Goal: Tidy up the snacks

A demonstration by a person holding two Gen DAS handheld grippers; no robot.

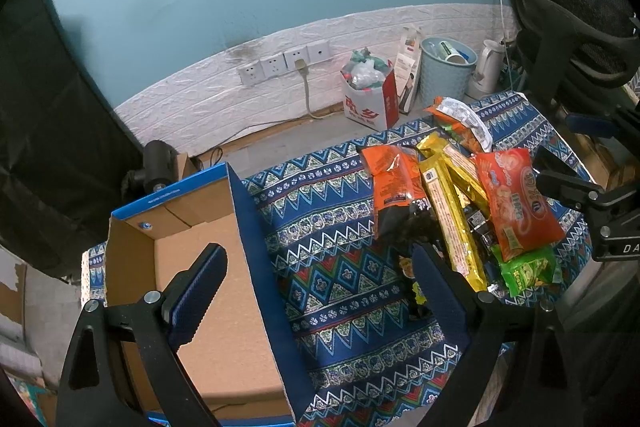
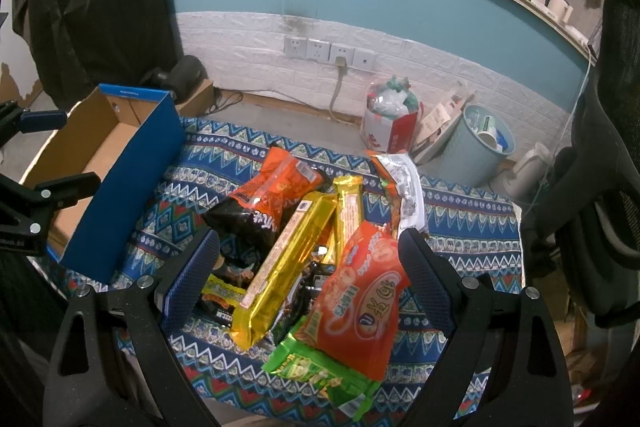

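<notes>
The left gripper [image 1: 320, 275] hangs with its jaws spread wide and nothing between them; one finger is over the box [image 1: 224, 307], the other at the near edge of the snack pile. The right gripper [image 2: 308, 259] is likewise spread wide and grips nothing; it hangs over the pile with a finger on either side of it.

The snacks lie heaped on the patterned cloth [image 2: 472, 227], to the right of the box. Nearest in the right wrist view is the green pack [image 2: 320, 375], partly under the red pack [image 2: 360, 303]. Beside these lies the gold pack [image 2: 284, 263], with a second gold pack [image 2: 350, 211] behind it. The orange-black bag [image 2: 264, 207] lies on the box side of the pile. A clear-ended pack [image 2: 404, 187] lies at the far edge.

The box sits on the cloth with its blue wall toward the pile. No snack is visible in it.

Beyond the cloth, by the wall, stand a red-white bag [image 2: 390, 131] and a bin [image 2: 480, 143].
</notes>
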